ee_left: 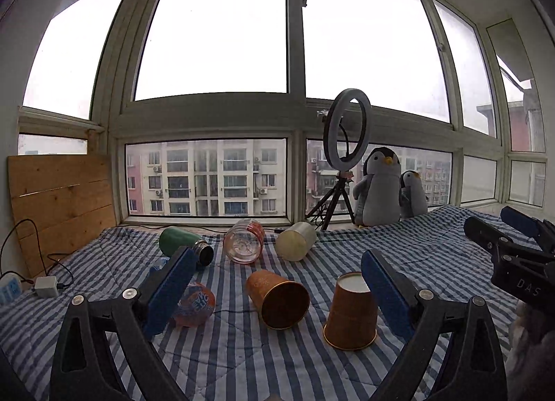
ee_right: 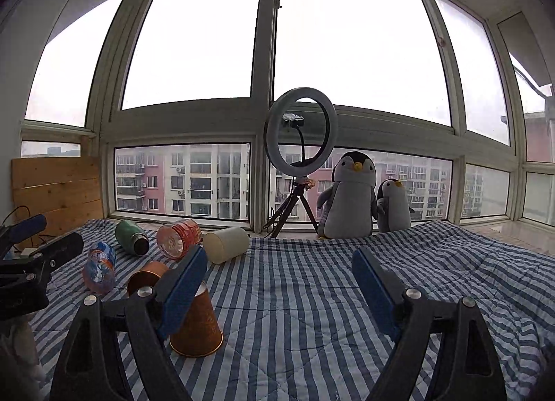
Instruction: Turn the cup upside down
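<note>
Since one paper cup (ee_left: 350, 312) already stands mouth-down on the striped bed (ee_left: 242, 349), the job looks partly done, with a copper cup (ee_left: 277, 298) on its side just left of it. Both claws are spread apart and hold nothing: the left claw (ee_left: 277, 283) hangs over the two cups, its right pad near the paper cup's base, and the right claw (ee_right: 281, 285) has that cup (ee_right: 196, 323) behind its left pad. The risk, as I judge it, is a pad clipping the light paper cup and tipping it on the soft quilt. The copper cup could roll toward the orange bottle (ee_left: 194, 304) if nudged off-centre, and thin paper may crush under a hard squeeze.
</note>
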`<state>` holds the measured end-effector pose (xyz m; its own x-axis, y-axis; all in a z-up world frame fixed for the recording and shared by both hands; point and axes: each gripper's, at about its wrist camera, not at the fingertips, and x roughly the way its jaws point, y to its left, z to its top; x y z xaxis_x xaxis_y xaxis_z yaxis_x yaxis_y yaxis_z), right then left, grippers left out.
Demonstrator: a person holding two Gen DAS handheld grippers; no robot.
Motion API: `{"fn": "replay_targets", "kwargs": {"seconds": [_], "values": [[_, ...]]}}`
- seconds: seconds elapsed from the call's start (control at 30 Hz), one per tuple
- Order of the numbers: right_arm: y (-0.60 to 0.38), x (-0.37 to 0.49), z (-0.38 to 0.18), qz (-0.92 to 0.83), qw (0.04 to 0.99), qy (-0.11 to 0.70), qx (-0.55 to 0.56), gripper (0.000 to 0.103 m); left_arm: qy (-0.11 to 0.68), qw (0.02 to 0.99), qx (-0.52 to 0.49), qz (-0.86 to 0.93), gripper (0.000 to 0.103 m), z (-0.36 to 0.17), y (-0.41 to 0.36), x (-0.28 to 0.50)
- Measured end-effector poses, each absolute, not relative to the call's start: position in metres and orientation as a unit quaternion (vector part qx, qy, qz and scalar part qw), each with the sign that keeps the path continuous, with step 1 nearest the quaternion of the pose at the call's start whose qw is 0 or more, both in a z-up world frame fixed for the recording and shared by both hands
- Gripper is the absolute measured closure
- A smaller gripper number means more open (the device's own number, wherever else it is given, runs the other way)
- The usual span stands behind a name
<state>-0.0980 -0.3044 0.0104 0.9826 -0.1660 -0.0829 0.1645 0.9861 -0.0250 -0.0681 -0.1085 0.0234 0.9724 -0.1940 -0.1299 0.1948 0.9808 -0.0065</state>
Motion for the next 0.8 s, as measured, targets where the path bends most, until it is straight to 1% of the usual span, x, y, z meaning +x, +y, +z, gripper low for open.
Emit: {"fn": "replay_targets", "kwargs": {"seconds": [0.3, 0.8], "values": [[-0.308, -0.103, 0.007, -0.089, 0.996, 0.026, 0.006, 0.02, 0.058, 0.995, 0.01, -0.077, 0.005, 0.013, -0.113, -0.066], [-0.307, -0.1, -0.005, -0.095, 0.995, 0.024, 0.008, 0.02, 0.069, 0.994, -0.016, -0.08, 0.005, -0.001, -0.107, -0.051]]}}
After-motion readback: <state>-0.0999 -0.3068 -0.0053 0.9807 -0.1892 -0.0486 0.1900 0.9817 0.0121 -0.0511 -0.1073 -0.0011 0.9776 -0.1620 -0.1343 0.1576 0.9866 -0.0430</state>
